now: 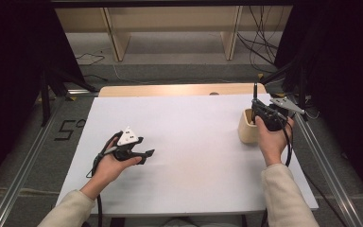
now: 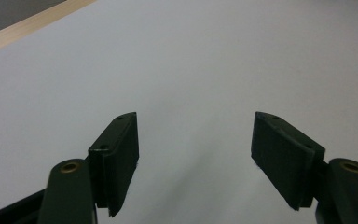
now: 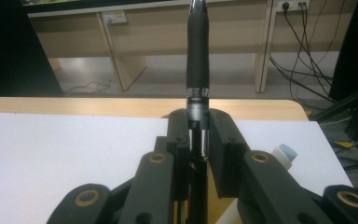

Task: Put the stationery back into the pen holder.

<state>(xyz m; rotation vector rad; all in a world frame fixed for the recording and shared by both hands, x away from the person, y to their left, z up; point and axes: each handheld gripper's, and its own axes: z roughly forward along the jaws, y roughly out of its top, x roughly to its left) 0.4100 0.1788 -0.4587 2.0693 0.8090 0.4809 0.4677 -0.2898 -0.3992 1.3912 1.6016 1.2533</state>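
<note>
Pen: a slim black pen [image 3: 198,70] with a matte barrel and a silvery ring near its middle stood upright, pinched between the right gripper's jaws and rising above them.
Right gripper: the right gripper [image 1: 260,109] was clamped on the pen directly over the cup at the table's right side, held in the person's right hand [image 1: 272,142].
Cup: a pale beige holder cup [image 1: 247,126], rounded and smooth, stood on the white sheet near the right edge; a white object with a bluish cap [image 3: 283,156] showed beside it in the right gripper view.
Left gripper: the left gripper [image 2: 195,154] had its flat black pads [image 2: 121,154] spread wide with nothing between them, low over bare sheet on the left half, in the person's left hand [image 1: 111,163].
Surface: a matte white sheet [image 1: 184,142] covered the table; a strip of light wood [image 1: 179,90] showed along the far edge.
Room: grey floor [image 1: 170,56], light wooden shelving [image 1: 170,28] behind, black cables [image 1: 260,42] at far right, metal rails [image 1: 23,161] flanking the table.
Open room: the middle of the sheet between the two hands lay bare; the cup sat close to the right edge.
</note>
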